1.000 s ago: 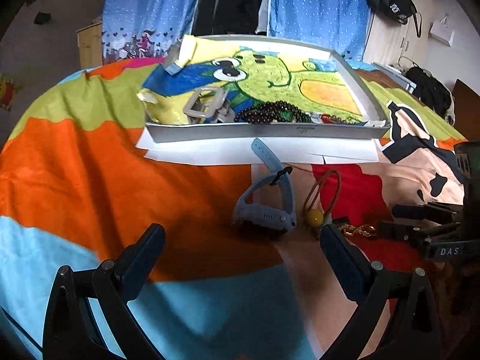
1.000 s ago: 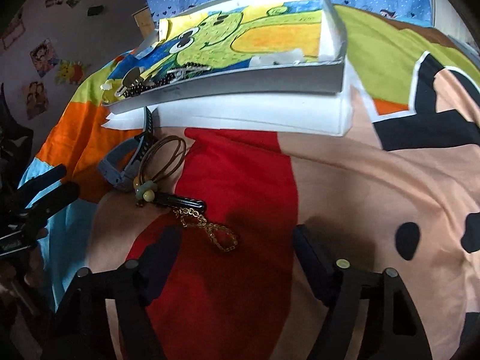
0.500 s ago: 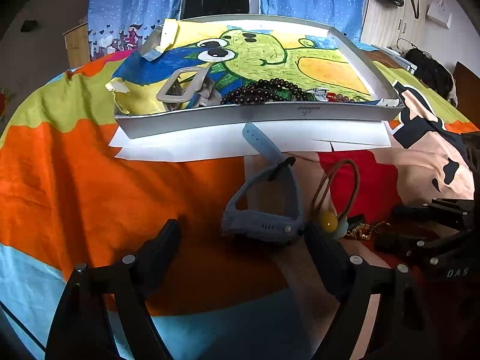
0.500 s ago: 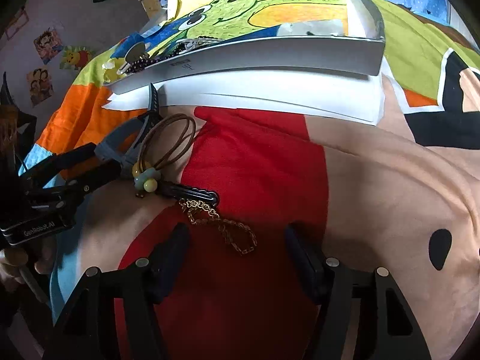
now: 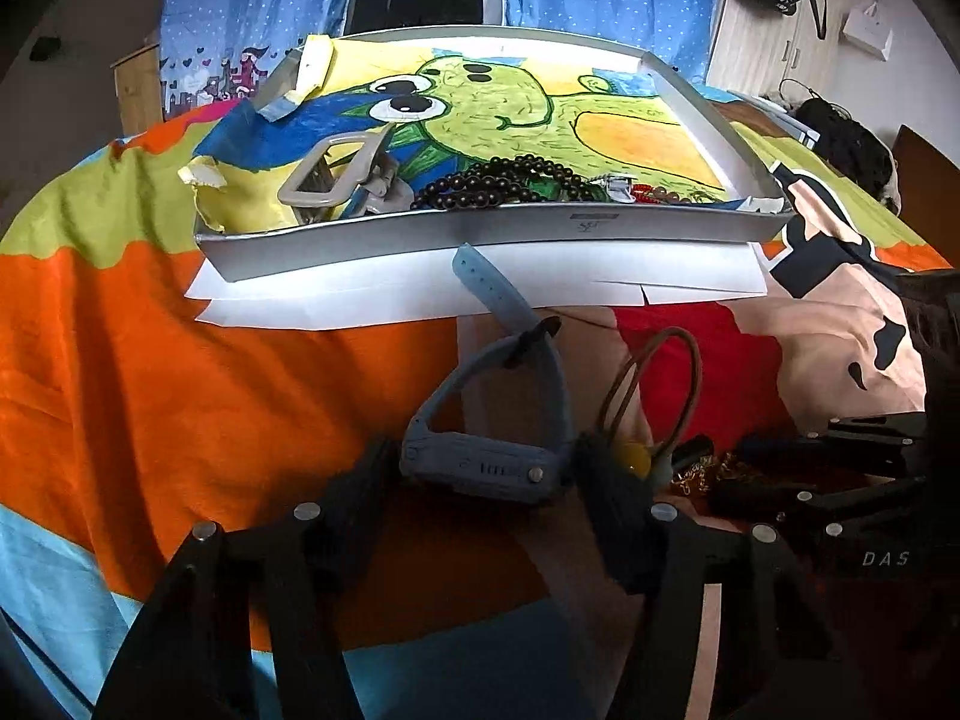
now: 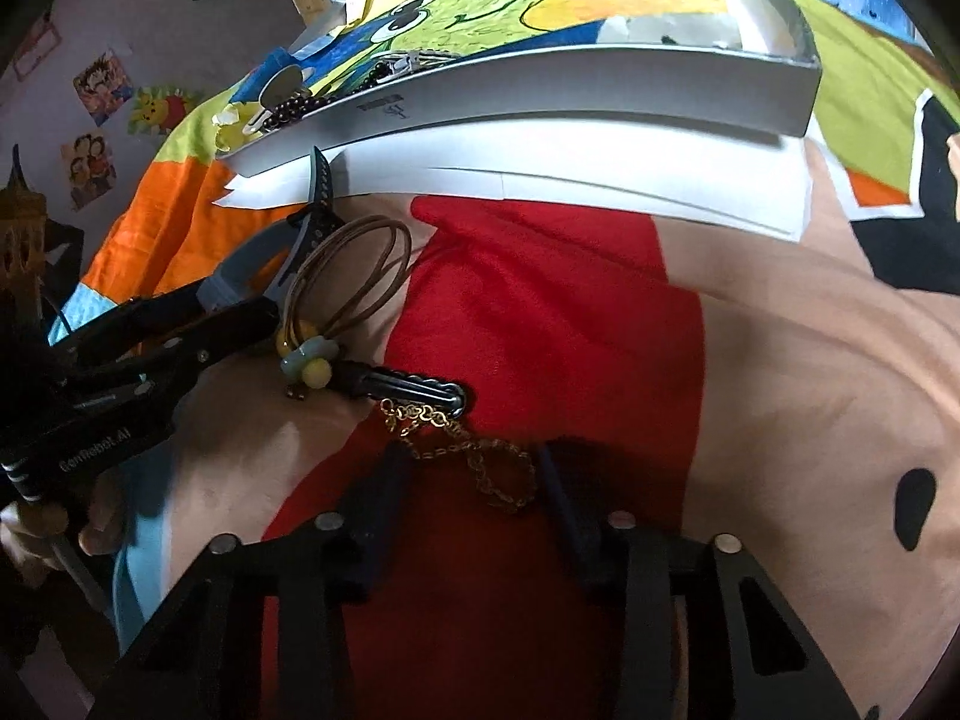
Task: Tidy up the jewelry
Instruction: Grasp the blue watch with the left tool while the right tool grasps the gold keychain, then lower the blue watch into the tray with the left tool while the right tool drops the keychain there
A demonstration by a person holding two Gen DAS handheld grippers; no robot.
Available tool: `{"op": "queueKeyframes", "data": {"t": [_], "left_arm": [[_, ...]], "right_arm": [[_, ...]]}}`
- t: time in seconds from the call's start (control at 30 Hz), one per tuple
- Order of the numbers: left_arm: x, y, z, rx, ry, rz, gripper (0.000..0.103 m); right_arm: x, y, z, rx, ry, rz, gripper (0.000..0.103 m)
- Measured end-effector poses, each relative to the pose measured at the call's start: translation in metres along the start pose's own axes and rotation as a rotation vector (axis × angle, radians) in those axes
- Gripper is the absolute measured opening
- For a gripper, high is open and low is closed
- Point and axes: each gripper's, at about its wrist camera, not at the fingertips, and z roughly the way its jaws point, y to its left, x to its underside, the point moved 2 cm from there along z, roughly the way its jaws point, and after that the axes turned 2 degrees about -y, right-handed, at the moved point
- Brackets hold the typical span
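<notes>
Status: partly done. The shallow grey tray (image 5: 492,228), lined with a green cartoon drawing, already holds one strand of dark round beads (image 5: 498,183), one grey rectangular buckle-like piece (image 5: 333,171) and one small red bead string (image 5: 657,192) near its front wall; other small items there are too cluttered to count.

Four pieces remain on the patchwork bedcover (image 5: 180,390), in front of the tray: one blue-grey rubber-strapped watch (image 5: 486,456), one brown cord loop with a yellow bead (image 6: 348,276), one black ridged hair clip (image 6: 414,390) and one gold chain (image 6: 474,456).

The left gripper (image 5: 486,480) has just been closing; its jaws flank the watch case and appear to touch both ends, so I judge it gripped.

The right gripper (image 6: 474,480) has likewise been closing; the chain's loop lies between its jaws, but the pads stand clear of it, so nothing is grasped yet.

Two sheets of white paper (image 5: 360,294) lie under the tray.
</notes>
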Motion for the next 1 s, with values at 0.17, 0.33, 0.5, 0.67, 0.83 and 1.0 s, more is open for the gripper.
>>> {"op": "queueKeyframes", "data": {"t": [0.17, 0.33, 0.5, 0.67, 0.83, 1.0], "left_arm": [[0.002, -0.001, -0.004, -0.016, -0.001, -0.014, 0.055], [0.007, -0.004, -0.017, -0.046, 0.002, -0.05, 0.054], [0.013, -0.01, -0.037, -0.067, -0.011, -0.077, 0.054], [0.02, -0.02, -0.058, -0.069, -0.017, -0.11, 0.054], [0.028, -0.03, -0.071, -0.094, -0.02, -0.099, 0.054], [0.032, -0.032, -0.077, -0.097, -0.023, -0.127, 0.054]], "right_arm": [[0.001, 0.003, 0.0, -0.044, 0.007, 0.02, 0.018], [0.001, 0.01, -0.009, -0.032, -0.023, -0.003, 0.017], [0.003, 0.021, -0.03, -0.007, -0.098, -0.052, 0.017], [0.003, 0.03, -0.054, 0.003, -0.198, -0.084, 0.017], [0.0, 0.031, -0.068, -0.001, -0.24, -0.09, 0.017], [0.001, 0.025, -0.069, -0.003, -0.242, -0.057, 0.017]]}}
